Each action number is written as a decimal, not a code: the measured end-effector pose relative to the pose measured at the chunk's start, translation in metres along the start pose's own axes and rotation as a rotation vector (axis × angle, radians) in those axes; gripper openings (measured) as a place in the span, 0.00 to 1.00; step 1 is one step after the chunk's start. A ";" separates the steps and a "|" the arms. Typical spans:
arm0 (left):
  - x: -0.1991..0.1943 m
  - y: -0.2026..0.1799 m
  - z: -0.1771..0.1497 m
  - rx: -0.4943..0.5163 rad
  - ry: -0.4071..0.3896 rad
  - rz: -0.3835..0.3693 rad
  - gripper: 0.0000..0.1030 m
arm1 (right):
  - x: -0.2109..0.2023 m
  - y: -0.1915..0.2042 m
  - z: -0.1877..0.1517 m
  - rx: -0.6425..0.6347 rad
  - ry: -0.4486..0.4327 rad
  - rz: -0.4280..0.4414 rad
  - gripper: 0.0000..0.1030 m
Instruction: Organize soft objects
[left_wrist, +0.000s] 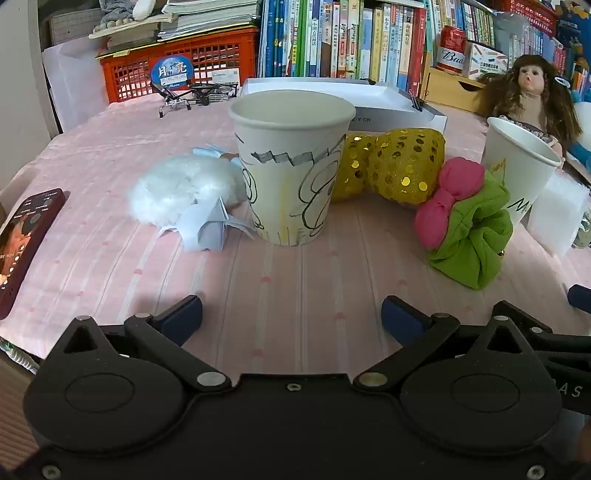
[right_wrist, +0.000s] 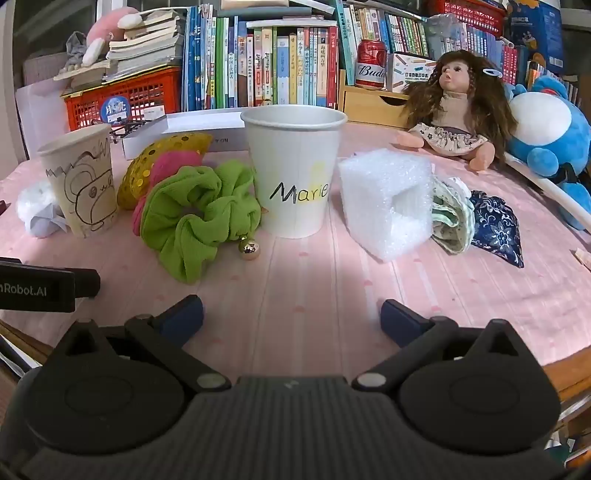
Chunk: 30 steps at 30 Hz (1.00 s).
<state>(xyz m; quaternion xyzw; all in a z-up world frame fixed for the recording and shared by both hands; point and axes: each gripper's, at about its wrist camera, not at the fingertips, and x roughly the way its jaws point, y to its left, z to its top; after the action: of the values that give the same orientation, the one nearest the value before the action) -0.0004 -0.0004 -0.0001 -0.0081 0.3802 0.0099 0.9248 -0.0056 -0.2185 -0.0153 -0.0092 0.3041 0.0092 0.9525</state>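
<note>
Soft objects crowd the pink-clothed surface (left_wrist: 295, 295). In the left wrist view a white fluffy puff (left_wrist: 177, 192) lies just left of the doodled paper cup (left_wrist: 291, 166), with a gold sequin bow (left_wrist: 391, 164) behind the cup and a green scrunchie (left_wrist: 476, 236) to the right. The left hand-held gripper (left_wrist: 291, 317) is spread wide, holding nothing.

In the right wrist view the scrunchie (right_wrist: 199, 221) sits left of the "Marie" cup (right_wrist: 295, 173), a white foam block (right_wrist: 388, 203) to the right. The right hand-held gripper (right_wrist: 291, 317) is likewise spread and empty.

A home room: crammed bookshelves (right_wrist: 280, 62), a doll (right_wrist: 458, 107), pink tablecloth (right_wrist: 295, 280) on the table
</note>
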 end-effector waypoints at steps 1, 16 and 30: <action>0.000 0.000 0.000 -0.001 0.000 -0.001 1.00 | 0.000 0.000 0.000 -0.007 -0.006 -0.005 1.00; 0.000 0.000 0.001 -0.001 0.006 -0.003 1.00 | 0.001 0.001 0.000 -0.003 0.006 -0.001 1.00; 0.000 0.000 0.000 -0.002 0.005 0.001 1.00 | 0.000 0.001 0.000 -0.005 0.005 -0.001 1.00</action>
<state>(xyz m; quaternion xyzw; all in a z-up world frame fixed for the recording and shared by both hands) 0.0000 -0.0003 0.0000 -0.0089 0.3826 0.0106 0.9238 -0.0051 -0.2174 -0.0153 -0.0116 0.3065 0.0095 0.9517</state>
